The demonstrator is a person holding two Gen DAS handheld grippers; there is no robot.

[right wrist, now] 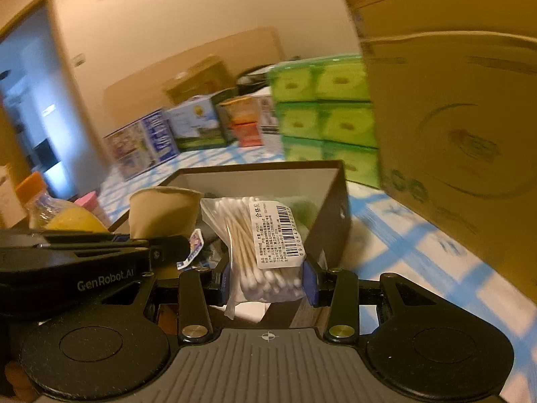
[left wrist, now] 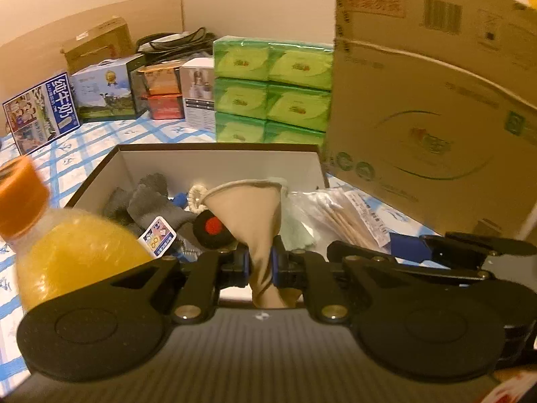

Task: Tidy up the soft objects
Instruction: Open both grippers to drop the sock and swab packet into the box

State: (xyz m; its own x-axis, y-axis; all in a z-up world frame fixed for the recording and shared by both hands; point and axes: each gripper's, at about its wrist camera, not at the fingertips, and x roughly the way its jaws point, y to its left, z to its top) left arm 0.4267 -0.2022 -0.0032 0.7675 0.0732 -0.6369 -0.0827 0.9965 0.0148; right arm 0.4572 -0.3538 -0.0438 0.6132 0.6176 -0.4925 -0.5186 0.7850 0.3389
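Between the blue pads of the left claw (left wrist: 260, 263) hangs a beige stocking (left wrist: 250, 208), pinched at its narrow middle so that its open cuff flares upward like a funnel above the open box (left wrist: 100, 174). Inside that dark-walled, white-lined box lie a grey sock (left wrist: 151, 201), a round black piece with a red dot (left wrist: 211, 228) and a pale green cloth (left wrist: 295, 228). Just left of the claw stands an orange juice bottle (left wrist: 67, 252) with an orange cap.

Close beside it, the right claw (right wrist: 266, 280) is pressed onto a clear bag of cotton swabs (right wrist: 255, 255), holding it upright over the box's near right corner (right wrist: 330, 231); the bag's white barcode label faces the camera.

Beyond the box, on the blue-checked worktop (left wrist: 100, 141), a stack of green tissue packs (left wrist: 272, 90) sits against a big cardboard carton (left wrist: 436, 100), with a row of milk cartons (left wrist: 43, 110) and small boxes further left.
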